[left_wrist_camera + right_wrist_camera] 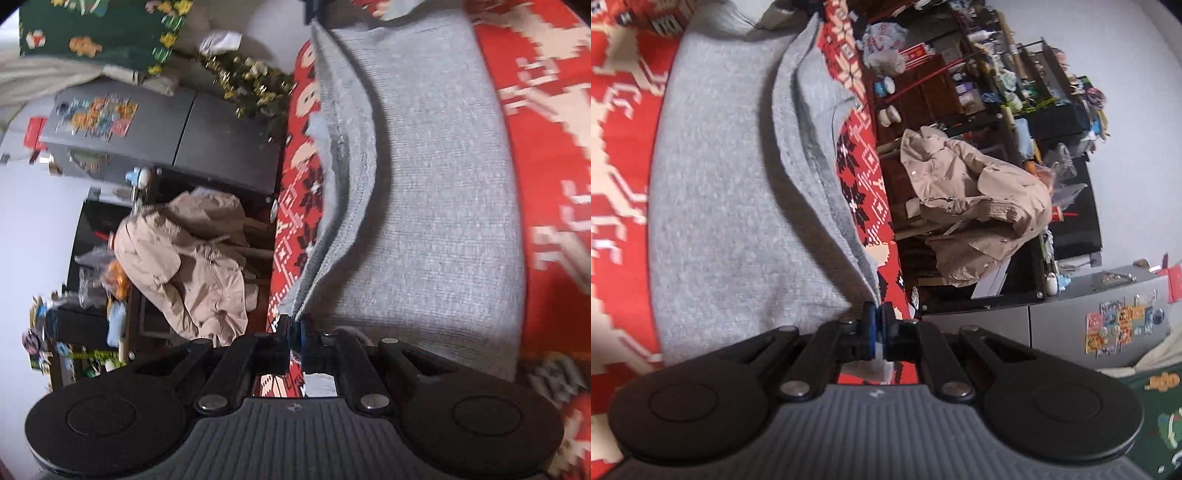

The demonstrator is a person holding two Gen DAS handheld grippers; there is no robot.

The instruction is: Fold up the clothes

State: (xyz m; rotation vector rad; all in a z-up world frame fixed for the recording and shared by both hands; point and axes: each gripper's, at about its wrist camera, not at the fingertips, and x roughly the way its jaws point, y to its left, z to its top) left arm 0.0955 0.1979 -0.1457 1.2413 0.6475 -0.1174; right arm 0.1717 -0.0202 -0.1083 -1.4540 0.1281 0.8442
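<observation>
A grey knit garment [424,192] lies over a red patterned blanket [546,155]. My left gripper [295,325] is shut on the garment's near edge, and a doubled hem [347,177] runs away from its fingertips. In the right wrist view the same grey garment [720,192] fills the left side on the red blanket [617,122]. My right gripper [877,314] is shut on another point of that edge, with the folded hem [801,147] stretching ahead. The other gripper shows as a dark tip at the top edge of each view.
A beige jacket [192,258] [975,199] hangs over a chair beside the blanket edge. Behind it stand a grey cabinet with stickers [122,129] [1108,321], cluttered dark shelves [997,85] and a green patterned cloth [99,29].
</observation>
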